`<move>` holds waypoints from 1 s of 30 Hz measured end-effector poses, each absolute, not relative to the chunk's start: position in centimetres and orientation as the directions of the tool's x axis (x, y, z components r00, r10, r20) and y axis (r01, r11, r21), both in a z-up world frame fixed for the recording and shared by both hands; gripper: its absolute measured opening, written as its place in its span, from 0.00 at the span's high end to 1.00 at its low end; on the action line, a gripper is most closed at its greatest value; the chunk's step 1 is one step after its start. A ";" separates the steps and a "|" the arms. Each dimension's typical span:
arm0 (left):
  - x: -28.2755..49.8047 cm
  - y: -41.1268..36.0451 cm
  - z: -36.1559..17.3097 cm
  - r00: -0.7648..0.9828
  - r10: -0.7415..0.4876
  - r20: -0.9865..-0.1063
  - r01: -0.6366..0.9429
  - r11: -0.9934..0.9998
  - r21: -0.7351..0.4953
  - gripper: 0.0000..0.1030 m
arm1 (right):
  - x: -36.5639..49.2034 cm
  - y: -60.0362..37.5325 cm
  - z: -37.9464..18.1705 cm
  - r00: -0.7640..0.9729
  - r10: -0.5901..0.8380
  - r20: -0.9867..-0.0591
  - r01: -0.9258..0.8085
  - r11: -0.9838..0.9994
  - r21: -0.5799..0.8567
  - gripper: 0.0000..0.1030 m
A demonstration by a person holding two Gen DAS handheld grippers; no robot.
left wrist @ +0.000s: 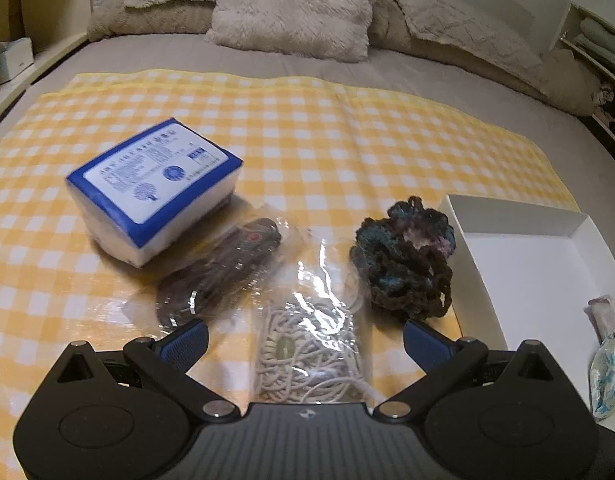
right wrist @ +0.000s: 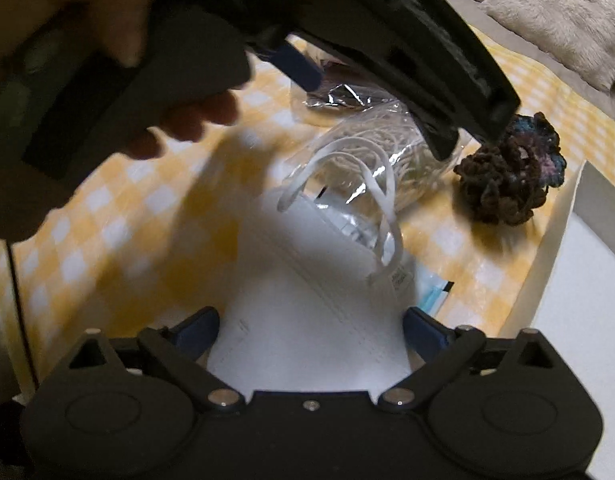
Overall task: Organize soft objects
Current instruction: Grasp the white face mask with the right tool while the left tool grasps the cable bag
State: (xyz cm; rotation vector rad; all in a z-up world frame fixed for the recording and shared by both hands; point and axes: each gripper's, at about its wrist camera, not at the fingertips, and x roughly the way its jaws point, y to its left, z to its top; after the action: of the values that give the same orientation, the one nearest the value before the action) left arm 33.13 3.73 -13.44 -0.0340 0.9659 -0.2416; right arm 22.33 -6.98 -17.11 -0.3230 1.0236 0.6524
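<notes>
My left gripper (left wrist: 305, 338) is open, its jaws on either side of a clear bag of white cord (left wrist: 311, 354) on the yellow checked cloth (left wrist: 307, 128). A bag of dark cord (left wrist: 223, 272), a blue-and-white tissue pack (left wrist: 155, 188) and a dark crocheted scrunchie (left wrist: 405, 260) lie beyond. My right gripper (right wrist: 311, 328) is open over a white face mask (right wrist: 307, 300) with ear loops; the mask lies between the jaws. The left gripper (right wrist: 367, 80) hovers over the white cord bag (right wrist: 371, 152) in the right wrist view, the scrunchie (right wrist: 511, 176) to its right.
A white open box (left wrist: 539, 256) stands at the right edge of the cloth, also in the right wrist view (right wrist: 547, 248); a small wrapped item (left wrist: 607, 368) lies in it. Fluffy pillows (left wrist: 295, 4) and a blanket sit at the bed's head. A shelf edge runs along the left.
</notes>
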 end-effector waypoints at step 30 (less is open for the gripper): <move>31.5 5.0 -13.1 0.554 -0.140 -0.821 0.141 0.987 -0.072 0.48 | 20.7 -10.4 -12.1 0.405 0.342 -0.848 -0.602 0.798 0.034 0.89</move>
State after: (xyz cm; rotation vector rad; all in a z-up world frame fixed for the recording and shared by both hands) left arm 31.53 5.05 -13.05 0.0022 0.9696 -0.1660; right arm 20.71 -10.35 -12.14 -0.2969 0.9874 0.6065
